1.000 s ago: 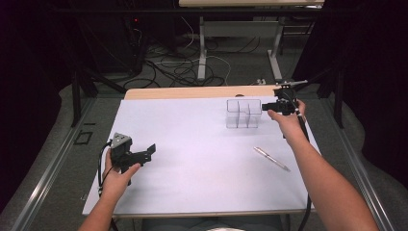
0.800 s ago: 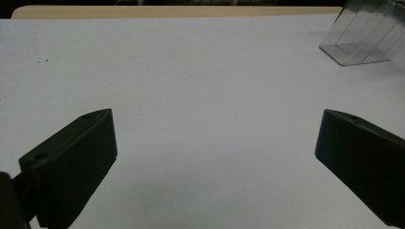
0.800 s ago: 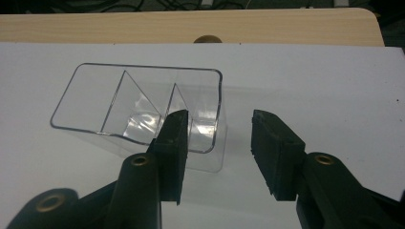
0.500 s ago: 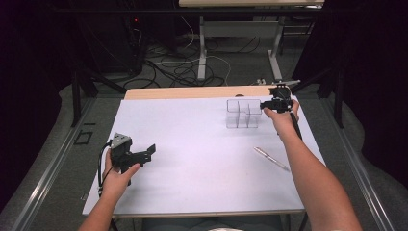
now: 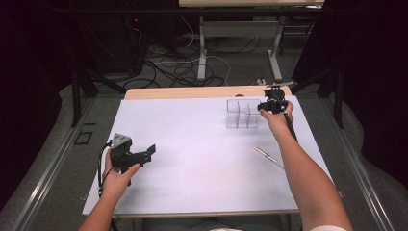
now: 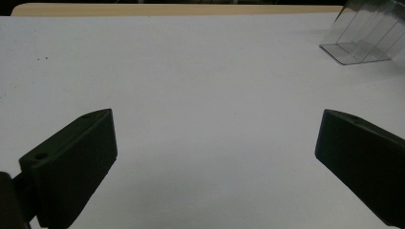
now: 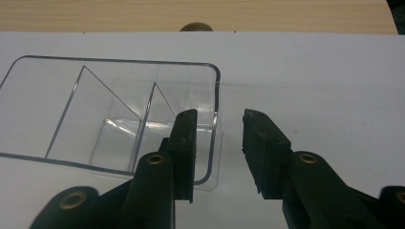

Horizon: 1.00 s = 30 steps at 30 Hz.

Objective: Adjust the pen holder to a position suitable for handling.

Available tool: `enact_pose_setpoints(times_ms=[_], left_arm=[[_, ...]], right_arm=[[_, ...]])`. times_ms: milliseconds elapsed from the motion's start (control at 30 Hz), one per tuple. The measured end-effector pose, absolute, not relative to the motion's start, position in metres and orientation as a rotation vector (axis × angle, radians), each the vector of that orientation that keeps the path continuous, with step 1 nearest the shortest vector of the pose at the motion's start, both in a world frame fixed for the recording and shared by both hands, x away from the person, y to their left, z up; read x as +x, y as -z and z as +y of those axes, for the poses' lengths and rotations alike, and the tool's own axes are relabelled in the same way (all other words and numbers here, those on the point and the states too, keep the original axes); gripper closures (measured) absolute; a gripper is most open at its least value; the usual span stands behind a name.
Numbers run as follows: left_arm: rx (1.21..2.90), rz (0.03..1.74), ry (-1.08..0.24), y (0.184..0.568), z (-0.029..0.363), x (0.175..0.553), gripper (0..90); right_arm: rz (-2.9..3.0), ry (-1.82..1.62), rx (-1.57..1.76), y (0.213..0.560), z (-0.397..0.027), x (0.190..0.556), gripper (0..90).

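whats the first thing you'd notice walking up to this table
The clear divided box at the far right of the white table draws the eye, with the right gripper straddling its end wall, one jaw inside, one outside, and the jaws have just been closing. Next come the left gripper, held open at the near left, and a slim pen lying near the right forearm.

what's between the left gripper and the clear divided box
Nothing: in the high view only bare white table stretches between the left gripper and the clear divided box.
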<state>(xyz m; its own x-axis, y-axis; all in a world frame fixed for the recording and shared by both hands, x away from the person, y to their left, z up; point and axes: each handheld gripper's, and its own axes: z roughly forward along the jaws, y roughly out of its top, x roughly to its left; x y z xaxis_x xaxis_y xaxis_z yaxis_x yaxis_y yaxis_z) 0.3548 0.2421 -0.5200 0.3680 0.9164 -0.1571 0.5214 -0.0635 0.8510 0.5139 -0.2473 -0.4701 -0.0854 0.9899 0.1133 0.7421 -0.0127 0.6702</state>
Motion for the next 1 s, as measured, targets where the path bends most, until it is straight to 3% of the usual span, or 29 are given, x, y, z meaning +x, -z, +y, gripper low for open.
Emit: enact_pose_setpoints(times_ms=[267, 633, 1000], left_arm=[[1.722, 1.28, -0.542, 0.5204, 0.2422, 0.3546, 0.6], [1.725, 1.278, -0.539, 0.5208, 0.2423, 0.3548, 0.6], [1.724, 1.277, -0.536, 0.5208, 0.2422, 0.3549, 0.6]], right_arm=[[1.879, -0.837, 1.789, 0.475, -0.2464, 0.5181, 71.0], [1.89, -0.793, 1.81, 0.4803, -0.2405, 0.5201, 85.4], [1.848, -0.783, 1.858, 0.4794, -0.2387, 0.5206, 87.4]])
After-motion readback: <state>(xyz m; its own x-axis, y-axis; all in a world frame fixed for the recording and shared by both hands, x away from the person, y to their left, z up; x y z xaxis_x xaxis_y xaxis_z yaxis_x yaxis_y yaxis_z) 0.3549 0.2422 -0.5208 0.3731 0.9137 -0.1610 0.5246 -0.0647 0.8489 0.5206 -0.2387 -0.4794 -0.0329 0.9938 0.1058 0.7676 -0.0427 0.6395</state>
